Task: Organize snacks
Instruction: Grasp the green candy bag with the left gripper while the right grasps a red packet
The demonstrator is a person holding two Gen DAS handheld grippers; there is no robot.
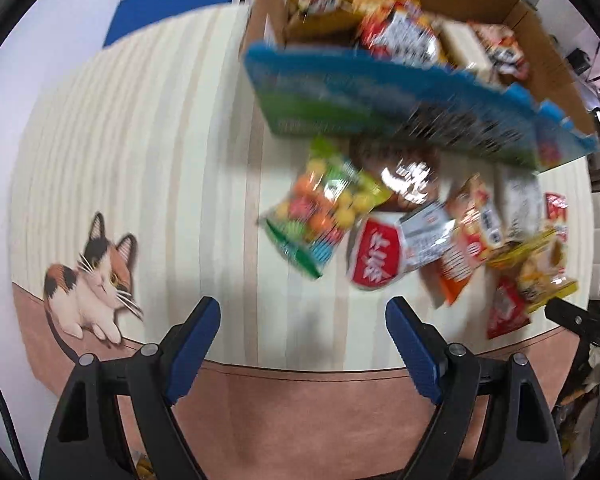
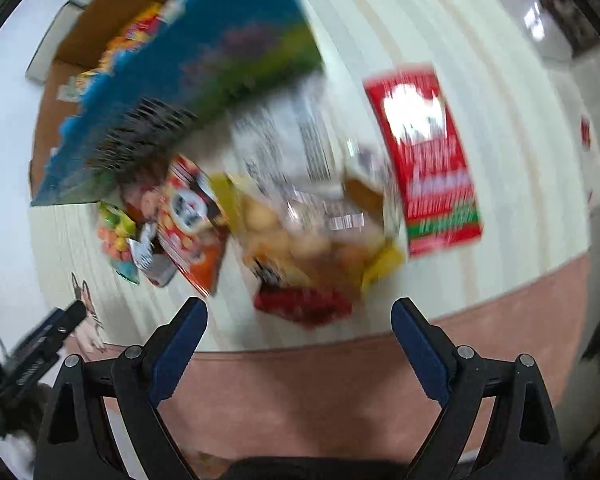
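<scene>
Loose snack packets [image 1: 400, 232] lie on the striped tablecloth [image 1: 160, 160] at one o'clock from the left gripper [image 1: 303, 320], below the packet-filled cardboard box [image 1: 548, 40] with its blue flap [image 1: 380, 100], while the left gripper and the right gripper [image 2: 299, 322] both stand apart, empty.

- The printing on the blue-and-green cardboard box flap [image 1: 380, 96] is smeared past reading in both views.
- The brown cardboard box [image 1: 548, 36] runs off the top edge of the left wrist view, and the flap hides its near wall.
- The round dark-brown glossy packet [image 1: 404, 176] lies partly hidden under the flap.
- The yellow clear-windowed snack bag [image 2: 300, 236] is blurred; its contents show only as pale lumps.
</scene>
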